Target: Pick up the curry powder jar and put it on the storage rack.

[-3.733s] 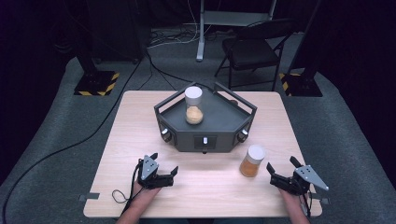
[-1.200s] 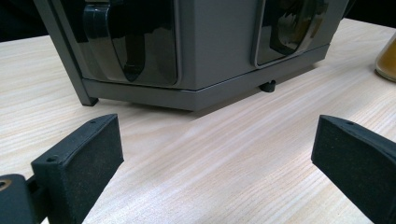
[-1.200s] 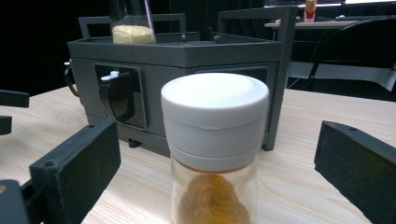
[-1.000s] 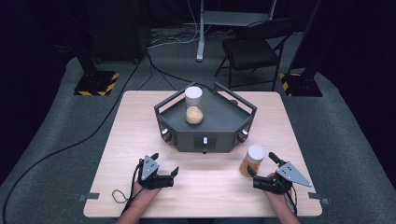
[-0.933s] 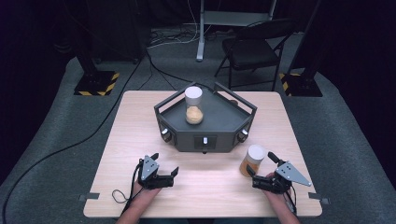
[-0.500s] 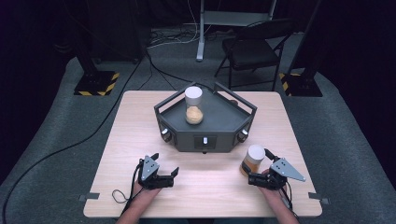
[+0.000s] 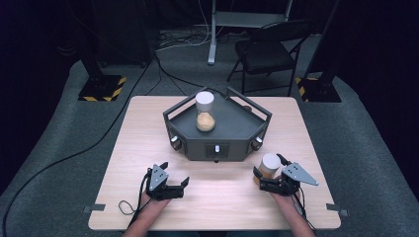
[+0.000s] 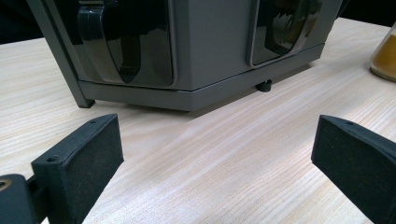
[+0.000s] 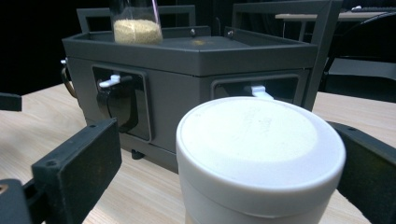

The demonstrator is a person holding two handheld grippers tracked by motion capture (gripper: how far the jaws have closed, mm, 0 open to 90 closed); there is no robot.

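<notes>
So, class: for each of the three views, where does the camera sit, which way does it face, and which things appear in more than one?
High view: above the person's side, looking forward and down; forearms, left claw, right claw.
Left gripper view: low on the table, facing the grey box; both jaws apart.
Right gripper view: facing the box; the white-lidded jar between the jaws.
Shared: the box, both jars.

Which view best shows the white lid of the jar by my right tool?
The right gripper view: the white lid sits close up between the right tool's open jaws. The high view shows it small from above. The left gripper view catches the jar's orange base at its edge.
</notes>
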